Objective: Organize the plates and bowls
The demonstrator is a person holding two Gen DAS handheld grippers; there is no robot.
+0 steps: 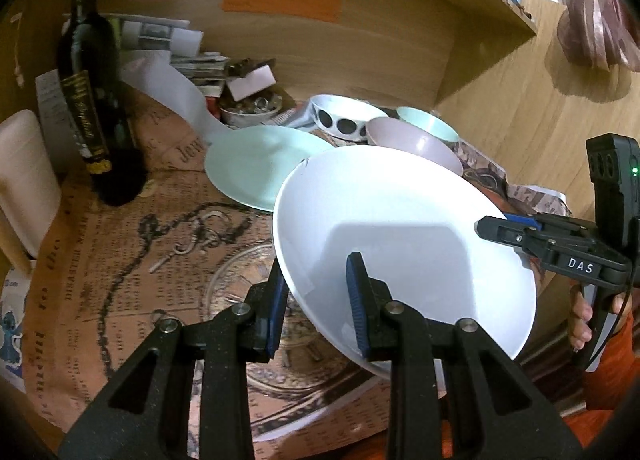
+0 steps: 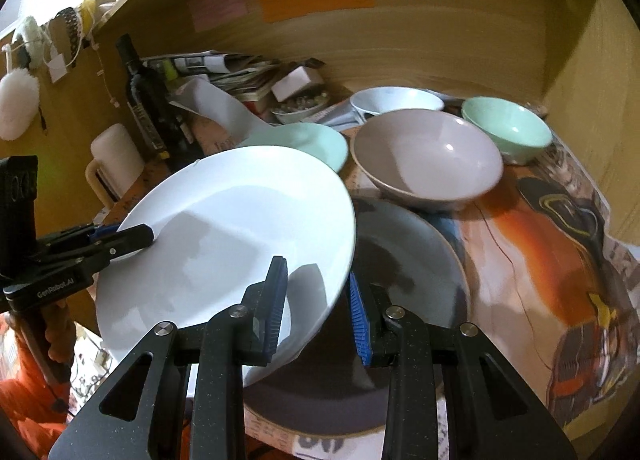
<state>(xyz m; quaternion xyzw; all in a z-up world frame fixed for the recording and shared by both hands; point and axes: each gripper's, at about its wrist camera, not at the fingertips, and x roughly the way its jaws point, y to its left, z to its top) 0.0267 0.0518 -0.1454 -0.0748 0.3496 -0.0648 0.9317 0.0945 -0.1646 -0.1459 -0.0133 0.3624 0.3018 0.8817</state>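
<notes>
A large white plate [image 1: 400,228] [image 2: 224,228] is held tilted above the table by both grippers. My left gripper [image 1: 318,304] is shut on its near rim and shows at the left in the right wrist view [image 2: 132,238]. My right gripper [image 2: 318,312] is shut on the opposite rim and shows at the right in the left wrist view [image 1: 496,228]. Under the white plate lies a grey plate [image 2: 408,260]. Behind are a mint plate [image 1: 248,164] [image 2: 312,142], a pinkish-grey bowl [image 1: 412,140] [image 2: 428,156], a mint bowl [image 1: 428,122] [image 2: 506,128] and a white bowl with black dots [image 1: 344,116] [image 2: 396,100].
A dark wine bottle [image 1: 92,100] [image 2: 146,100] stands at the back left beside a white jug [image 2: 114,158]. Stacked papers [image 2: 224,68] and a small dish of bits [image 1: 250,106] lie against the wooden back wall [image 1: 360,52]. A printed cloth [image 1: 120,260] covers the table.
</notes>
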